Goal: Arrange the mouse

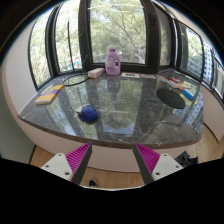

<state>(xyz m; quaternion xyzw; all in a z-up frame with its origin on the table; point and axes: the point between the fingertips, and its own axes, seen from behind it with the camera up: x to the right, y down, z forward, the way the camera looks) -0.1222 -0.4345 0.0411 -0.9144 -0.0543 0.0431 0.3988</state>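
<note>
A small blue mouse [89, 114] lies on the dark glossy table [125, 125], left of the middle and near the front edge. A dark oval mat [170, 98] rests on the right side of the table, well apart from the mouse. My gripper [113, 163] hangs in front of the table's front edge, lower than the tabletop, with the mouse ahead and slightly left of the left finger. Both pink-padded fingers [80, 157] stand wide apart with nothing between them: it is open.
A lilac bottle-like container [113, 62] and a small box [96, 72] stand at the table's far edge by the windows. Yellow and orange notes [46, 97] lie at the left, coloured items [180, 84] at the right. Wooden floor shows below.
</note>
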